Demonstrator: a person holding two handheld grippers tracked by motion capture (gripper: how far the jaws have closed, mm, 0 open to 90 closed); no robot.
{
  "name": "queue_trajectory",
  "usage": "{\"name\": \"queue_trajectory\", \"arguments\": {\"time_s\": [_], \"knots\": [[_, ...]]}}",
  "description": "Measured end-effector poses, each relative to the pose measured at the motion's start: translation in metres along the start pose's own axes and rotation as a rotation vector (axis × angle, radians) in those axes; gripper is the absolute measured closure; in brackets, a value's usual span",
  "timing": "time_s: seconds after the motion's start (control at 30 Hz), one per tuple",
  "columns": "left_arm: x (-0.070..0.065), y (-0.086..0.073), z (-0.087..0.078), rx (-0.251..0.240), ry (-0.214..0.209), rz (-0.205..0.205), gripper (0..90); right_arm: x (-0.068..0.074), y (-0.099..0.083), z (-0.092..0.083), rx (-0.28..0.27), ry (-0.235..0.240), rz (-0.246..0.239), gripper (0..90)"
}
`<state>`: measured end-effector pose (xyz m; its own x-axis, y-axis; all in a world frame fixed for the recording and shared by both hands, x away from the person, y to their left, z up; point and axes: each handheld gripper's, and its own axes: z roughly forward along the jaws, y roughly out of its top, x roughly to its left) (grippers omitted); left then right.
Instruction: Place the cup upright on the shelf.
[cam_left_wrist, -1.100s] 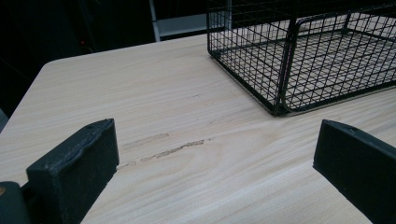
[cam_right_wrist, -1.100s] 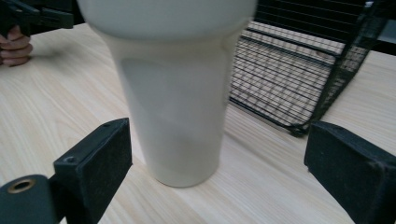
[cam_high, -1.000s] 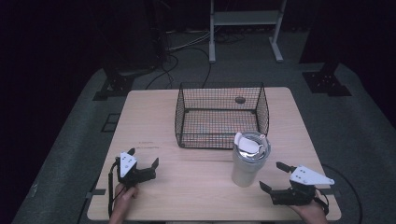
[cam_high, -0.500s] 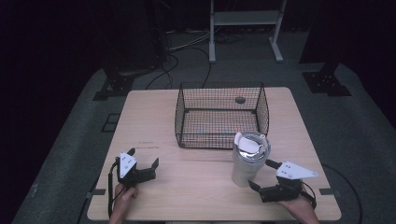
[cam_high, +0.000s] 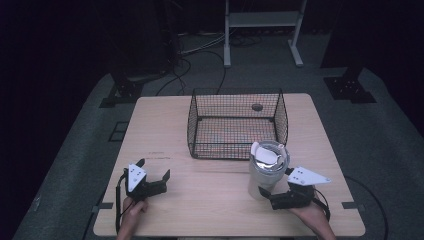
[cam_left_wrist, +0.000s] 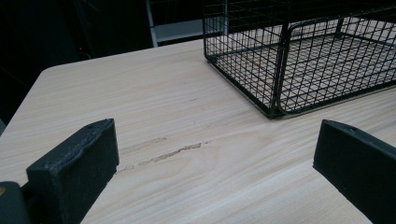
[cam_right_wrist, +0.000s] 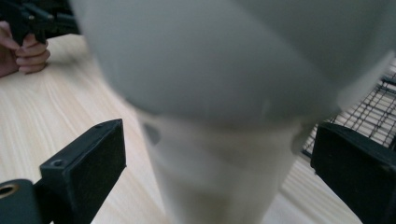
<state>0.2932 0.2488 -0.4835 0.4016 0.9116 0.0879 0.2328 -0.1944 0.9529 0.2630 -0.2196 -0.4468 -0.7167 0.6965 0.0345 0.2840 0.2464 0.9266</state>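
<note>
1. The tumbler (cam_high: 267, 171) is a tall pale grey cup that is wider at the top and narrower at the base.
2. It stands upright on the counter (cam_high: 210, 210), in the near right part of it.
3. A light lid with a flat tab closes its top.
4. It stands just in front of the wire basket (cam_high: 235, 122), near the basket's front right corner.
5. In the right gripper view the tumbler (cam_right_wrist: 224, 112) is blurred, and its narrow lower part lies between the two jaws, which are apart from it.
</note>
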Motion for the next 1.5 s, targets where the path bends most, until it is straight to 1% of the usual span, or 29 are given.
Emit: {"name": "queue_trajectory", "arguments": {"time_s": [0.03, 0.13, 0.17, 0.23, 0.4, 0.73, 1.03, 1.2, 1.27, 1.33, 1.43, 1.5], "knots": [[0.000, 0.000, 0.000, 0.000, -0.002, 0.000, 0.0, 0.000, 0.001, 0.002, -0.016, 0.006, 0.006, 2.9], [0.000, 0.000, 0.000, -0.002, -0.002, 0.000, 0.0, 0.001, 0.002, 0.004, -0.021, -0.005, 0.000, 3.0], [0.000, 0.000, 0.000, -0.004, -0.002, 0.002, 0.0, 0.001, 0.001, 0.007, -0.039, -0.005, 0.005, 3.0], [0.000, 0.000, 0.000, -0.004, -0.002, 0.001, 0.0, 0.001, 0.001, 0.009, -0.054, -0.008, 0.014, 3.0], [0.000, 0.000, 0.000, -0.005, -0.004, 0.004, 0.0, 0.003, 0.000, 0.014, -0.084, -0.023, 0.009, 3.2], [0.000, 0.000, 0.000, -0.007, -0.006, 0.004, 0.0, 0.002, 0.000, 0.016, -0.104, -0.033, 0.004, 7.1], [0.000, 0.000, -0.001, -0.013, -0.008, 0.004, 0.0, 0.004, 0.002, 0.015, -0.101, -0.043, -0.018, 8.1], [0.000, 0.000, -0.001, -0.013, -0.007, 0.004, 0.0, 0.005, 0.004, 0.016, -0.089, -0.034, -0.045, 8.1], [0.000, 0.000, -0.001, -0.013, -0.005, 0.005, 0.0, 0.005, 0.005, 0.016, -0.087, -0.028, -0.045, 8.1], [0.000, -0.001, -0.001, -0.014, -0.005, 0.005, 0.0, 0.005, 0.007, 0.017, -0.086, -0.017, -0.033, 8.1], [0.000, -0.001, -0.001, -0.016, -0.007, 0.005, 0.0, 0.006, 0.012, 0.016, -0.103, -0.009, -0.037, 8.2], [-0.001, -0.001, -0.001, -0.015, -0.007, 0.007, 0.0, 0.006, 0.017, 0.015, -0.121, 0.007, -0.030, 8.2]]}}
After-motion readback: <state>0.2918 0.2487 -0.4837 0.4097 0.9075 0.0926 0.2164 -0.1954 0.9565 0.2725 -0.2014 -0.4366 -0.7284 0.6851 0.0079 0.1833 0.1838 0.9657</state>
